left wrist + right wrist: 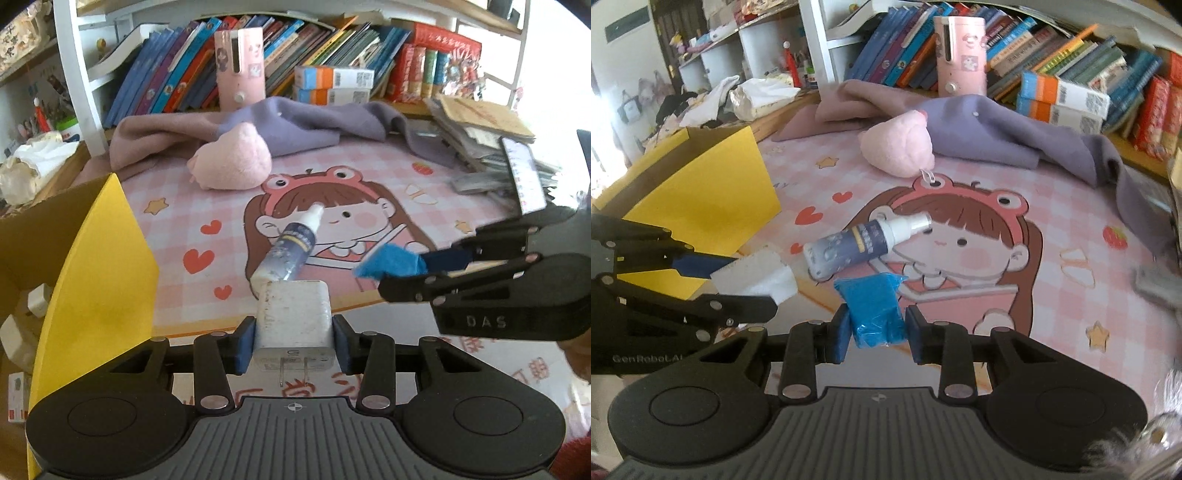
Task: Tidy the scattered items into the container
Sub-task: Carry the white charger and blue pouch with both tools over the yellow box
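Observation:
My left gripper (294, 341) is shut on a white charger plug (293, 319), held near the desk's front edge; it also shows in the right wrist view (753, 275). My right gripper (875, 328) is shut on a blue plastic packet (875, 308), which shows from the left wrist view too (388, 264). A dark blue spray bottle (291, 247) with a white cap lies on the pink cartoon mat (1052, 295) between both grippers. A pink plush toy (231, 162) lies farther back. The cardboard box with a yellow flap (99, 280) stands at the left.
A purple and mauve cloth (303, 125) lies bunched at the back of the mat. Behind it is a row of books (295, 51) and a pink case (240, 66). A pile of papers and booklets (487, 144) sits at the right.

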Demonstrator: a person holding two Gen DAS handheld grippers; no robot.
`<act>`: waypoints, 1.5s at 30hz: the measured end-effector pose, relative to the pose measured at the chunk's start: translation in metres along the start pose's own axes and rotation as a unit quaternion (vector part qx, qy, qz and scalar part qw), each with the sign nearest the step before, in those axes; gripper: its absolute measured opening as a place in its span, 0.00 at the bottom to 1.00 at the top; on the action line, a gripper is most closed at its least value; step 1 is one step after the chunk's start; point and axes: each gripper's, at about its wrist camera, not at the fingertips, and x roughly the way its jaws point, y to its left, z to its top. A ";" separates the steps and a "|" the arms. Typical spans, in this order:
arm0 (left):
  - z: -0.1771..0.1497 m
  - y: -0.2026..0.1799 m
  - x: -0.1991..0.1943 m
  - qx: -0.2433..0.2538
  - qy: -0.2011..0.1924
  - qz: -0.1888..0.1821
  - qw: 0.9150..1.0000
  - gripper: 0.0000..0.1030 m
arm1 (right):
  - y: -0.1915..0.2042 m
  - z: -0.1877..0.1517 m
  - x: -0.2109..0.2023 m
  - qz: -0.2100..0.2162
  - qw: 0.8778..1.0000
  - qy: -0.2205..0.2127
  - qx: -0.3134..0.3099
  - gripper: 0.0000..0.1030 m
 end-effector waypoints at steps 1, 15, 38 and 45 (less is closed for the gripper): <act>-0.001 -0.001 -0.004 0.000 0.000 -0.002 1.000 0.40 | 0.001 -0.003 -0.003 -0.002 1.000 0.002 0.003 0.28; -0.006 -0.002 -0.052 0.002 -0.028 -0.094 0.995 0.40 | 0.020 -0.032 -0.068 -0.074 0.996 -0.018 0.042 0.28; -0.099 0.056 -0.151 0.042 -0.088 -0.187 0.977 0.40 | 0.165 -0.078 -0.127 -0.189 0.977 -0.061 0.083 0.28; -0.142 0.088 -0.189 0.035 -0.107 -0.162 0.980 0.40 | 0.236 -0.104 -0.133 -0.188 0.979 -0.053 0.064 0.28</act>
